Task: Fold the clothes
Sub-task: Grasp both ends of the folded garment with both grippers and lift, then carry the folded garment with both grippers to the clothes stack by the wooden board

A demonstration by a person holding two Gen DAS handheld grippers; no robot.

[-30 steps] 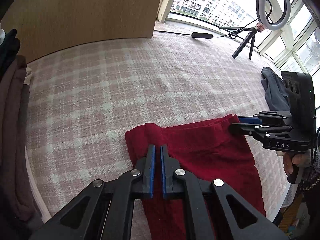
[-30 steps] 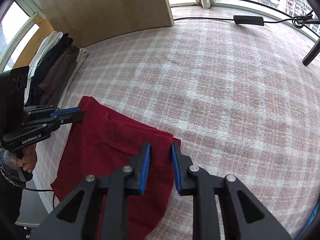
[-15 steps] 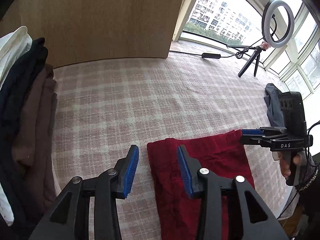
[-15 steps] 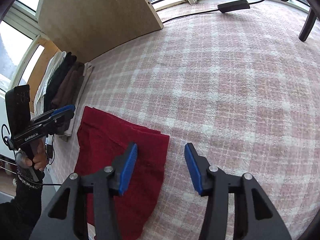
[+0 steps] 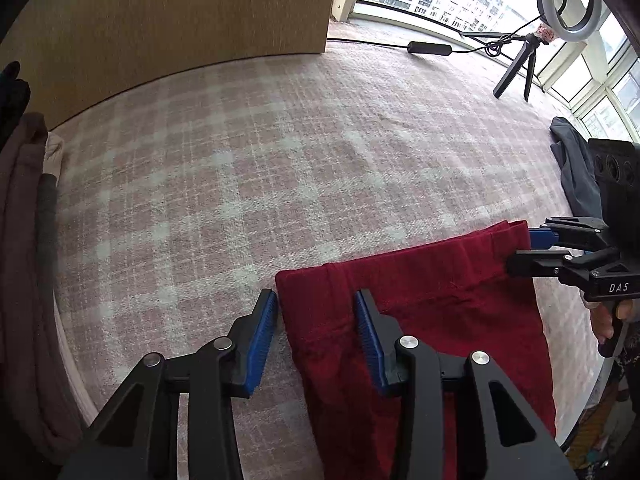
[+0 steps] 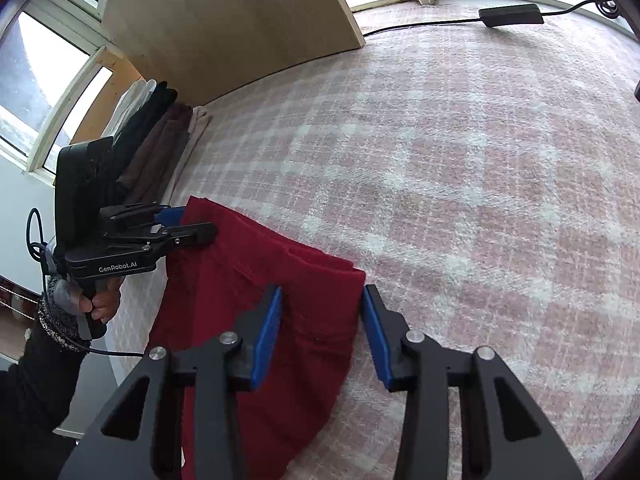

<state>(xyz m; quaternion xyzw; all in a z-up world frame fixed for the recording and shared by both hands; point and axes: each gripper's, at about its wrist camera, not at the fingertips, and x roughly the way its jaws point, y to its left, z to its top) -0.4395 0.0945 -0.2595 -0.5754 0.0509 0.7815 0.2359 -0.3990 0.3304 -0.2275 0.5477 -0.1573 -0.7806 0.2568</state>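
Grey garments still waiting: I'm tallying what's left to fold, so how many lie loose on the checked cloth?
1: a crumpled grey garment at the cloth's far right edge, behind the right tool. More may lie outside view.

1. Surface: tabletop (image 5: 248, 168), covered in pink-and-white plaid cloth.
2. Near edge: red garment (image 5: 432, 320) lying flat, its lower part past the tabletop edge.
3. Left side: stack of folded clothes (image 6: 156, 148), brown, black, white.
4. Right edge: grey garment (image 5: 572, 168), crumpled.
5. Far side: ring light on tripod (image 5: 520, 64); black cable with inline box (image 6: 512, 16); wooden panel (image 5: 180, 20) standing upright.
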